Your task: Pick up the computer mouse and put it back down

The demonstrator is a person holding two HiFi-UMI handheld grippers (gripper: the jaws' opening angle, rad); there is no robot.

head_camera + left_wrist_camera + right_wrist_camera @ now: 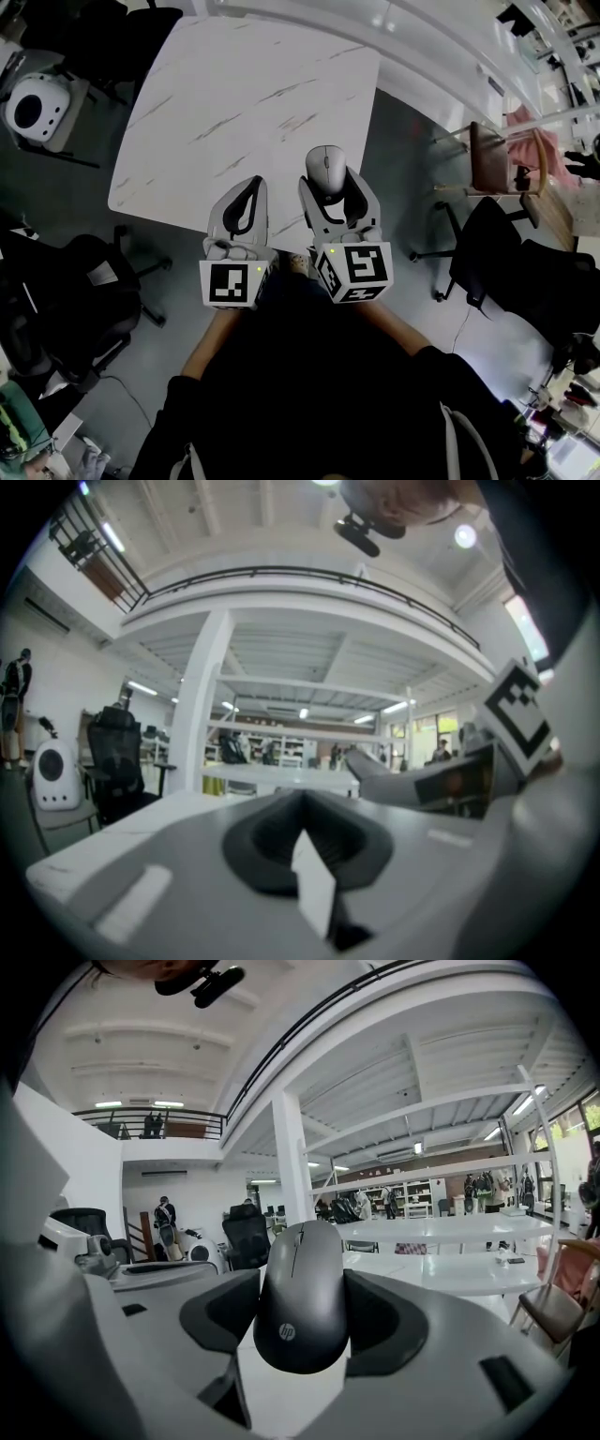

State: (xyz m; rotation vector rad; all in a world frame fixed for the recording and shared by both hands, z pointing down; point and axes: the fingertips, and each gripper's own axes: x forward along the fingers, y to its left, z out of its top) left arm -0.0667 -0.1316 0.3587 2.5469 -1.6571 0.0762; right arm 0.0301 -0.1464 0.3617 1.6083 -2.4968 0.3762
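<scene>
Mouse gripped in the right claw over the near edge of the table.

The right claw (329, 176) has its jaws closed on the sides of the grey mouse (301, 1299), whose nose points away from the person. The mouse sits above the white marbled table (234, 94), close to its near edge; whether it touches the top cannot be told. The left claw (251, 185) is just beside the right one, over the same edge, with its jaw tips together and nothing between them.
</scene>
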